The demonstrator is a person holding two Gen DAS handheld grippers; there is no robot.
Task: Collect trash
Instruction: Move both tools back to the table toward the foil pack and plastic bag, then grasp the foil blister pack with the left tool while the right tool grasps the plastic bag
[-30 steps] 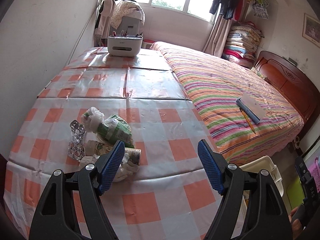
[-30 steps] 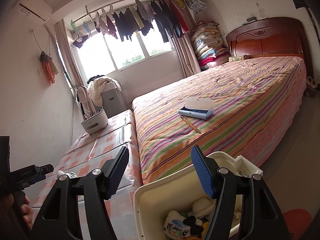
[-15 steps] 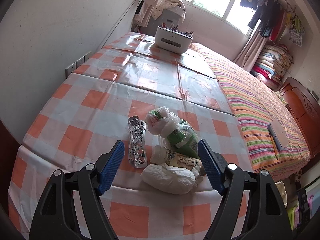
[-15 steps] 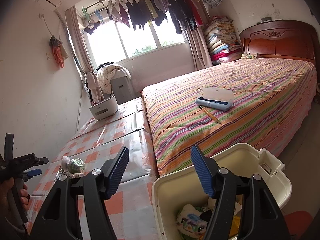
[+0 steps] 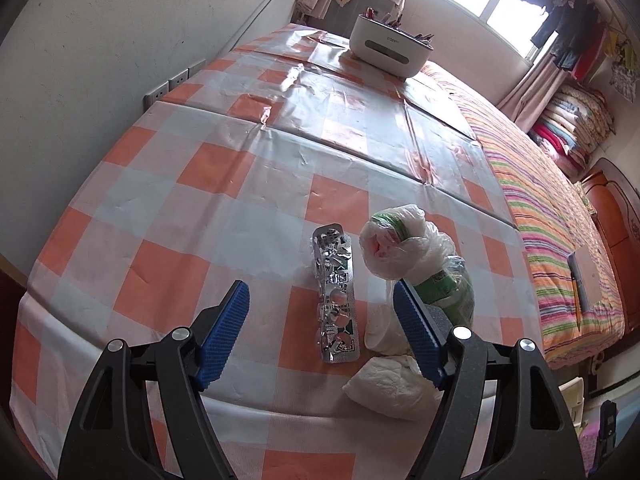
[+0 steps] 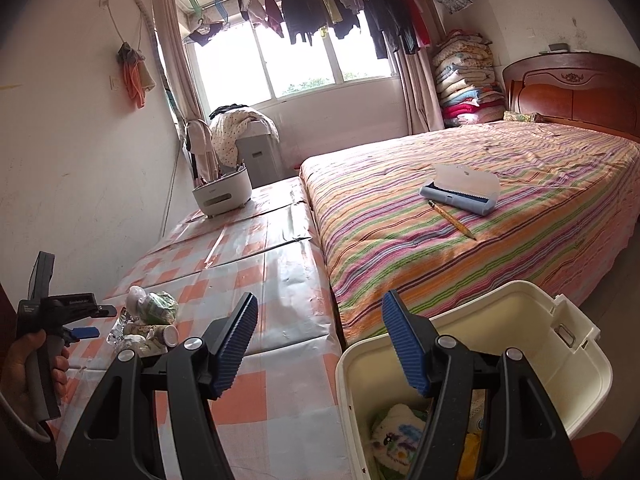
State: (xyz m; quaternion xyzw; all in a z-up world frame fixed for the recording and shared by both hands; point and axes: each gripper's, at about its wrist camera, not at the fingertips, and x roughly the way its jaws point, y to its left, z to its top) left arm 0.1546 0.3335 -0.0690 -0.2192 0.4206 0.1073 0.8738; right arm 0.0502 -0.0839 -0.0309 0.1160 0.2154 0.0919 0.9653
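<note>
A small heap of trash lies on the orange-and-white checked table. It holds a silver blister pack, a clear bag around a green bottle, and a crumpled white wad. My left gripper hovers open over the heap, the blister pack lying below the gap between its blue pads. The right wrist view shows that heap and the left gripper held in a hand. My right gripper is open and holds nothing, above the table edge beside a white bin.
The bin has soft items at its bottom and stands between the table and a striped bed. On the bed lie a blue case and a pencil. A white organiser box stands at the table's far end, a wall along the left.
The left gripper has swung left and dropped toward the heap, which now sits under its fingers. The right gripper has shifted a little, showing more of the table and the bin.
</note>
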